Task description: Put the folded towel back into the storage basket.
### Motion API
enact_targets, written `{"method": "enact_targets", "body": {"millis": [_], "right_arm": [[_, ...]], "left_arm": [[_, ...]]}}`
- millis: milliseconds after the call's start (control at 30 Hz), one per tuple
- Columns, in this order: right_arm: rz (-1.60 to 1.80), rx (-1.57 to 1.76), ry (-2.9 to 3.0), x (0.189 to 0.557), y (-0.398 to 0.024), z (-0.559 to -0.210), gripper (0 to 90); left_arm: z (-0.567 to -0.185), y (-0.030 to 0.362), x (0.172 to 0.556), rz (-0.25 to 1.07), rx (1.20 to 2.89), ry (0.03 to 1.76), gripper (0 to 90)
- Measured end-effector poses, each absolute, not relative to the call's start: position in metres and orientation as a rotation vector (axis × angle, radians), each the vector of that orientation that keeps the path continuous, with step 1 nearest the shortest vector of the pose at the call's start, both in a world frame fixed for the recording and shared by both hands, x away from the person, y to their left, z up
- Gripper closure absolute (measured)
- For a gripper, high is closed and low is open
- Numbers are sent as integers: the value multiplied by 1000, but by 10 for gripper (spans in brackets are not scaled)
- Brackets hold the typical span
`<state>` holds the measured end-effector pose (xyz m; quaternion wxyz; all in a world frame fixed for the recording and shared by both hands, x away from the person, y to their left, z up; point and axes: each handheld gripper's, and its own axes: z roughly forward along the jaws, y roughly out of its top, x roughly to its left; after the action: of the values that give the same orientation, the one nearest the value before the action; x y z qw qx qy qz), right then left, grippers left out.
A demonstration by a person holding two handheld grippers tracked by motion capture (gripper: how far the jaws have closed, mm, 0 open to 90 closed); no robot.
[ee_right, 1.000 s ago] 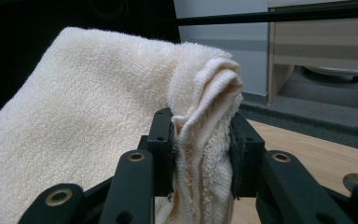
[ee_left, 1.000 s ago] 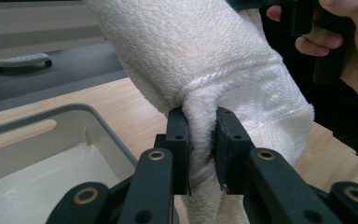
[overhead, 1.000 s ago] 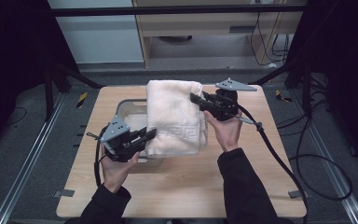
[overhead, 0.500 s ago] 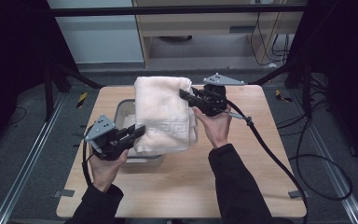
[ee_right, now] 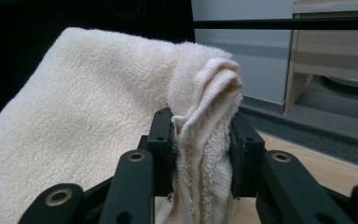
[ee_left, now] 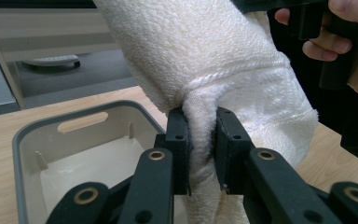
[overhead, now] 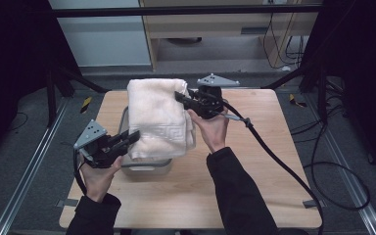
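- Hanging folded between both tools, the cream towel [overhead: 159, 117] sits above the grey bin [overhead: 144, 167] on the desk [overhead: 264, 161];
- left tool [overhead: 132, 138] clamps its near lower edge;
- right tool [overhead: 182, 98] pinches its far upper corner.

Lab, black frame rails [overhead: 186, 11], trailing cables [overhead: 333, 127], wooden table [overhead: 254, 196]

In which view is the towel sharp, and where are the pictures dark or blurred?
Left gripper view: the towel is sharp at the jaws, the background shelf soft. Right gripper view: towel weave crisp, far wall slightly blurred, upper left corner black. High view: the table is evenly lit, both sides dark, the towel pale with little texture, the bin dim.
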<state>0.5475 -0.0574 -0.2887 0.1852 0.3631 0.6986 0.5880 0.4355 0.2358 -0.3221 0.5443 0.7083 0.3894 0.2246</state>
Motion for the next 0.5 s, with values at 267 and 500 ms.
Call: {"method": "enact_targets", "body": {"millis": [267,500], "right_arm": [[1651,1016,1993,551,-42,-289,669],[1652,997,2008,555,-26,-286,669]], "left_arm": [[-324,249,434,534,1668,950,769],[-323,260,433,539,1656,969,769]]}}
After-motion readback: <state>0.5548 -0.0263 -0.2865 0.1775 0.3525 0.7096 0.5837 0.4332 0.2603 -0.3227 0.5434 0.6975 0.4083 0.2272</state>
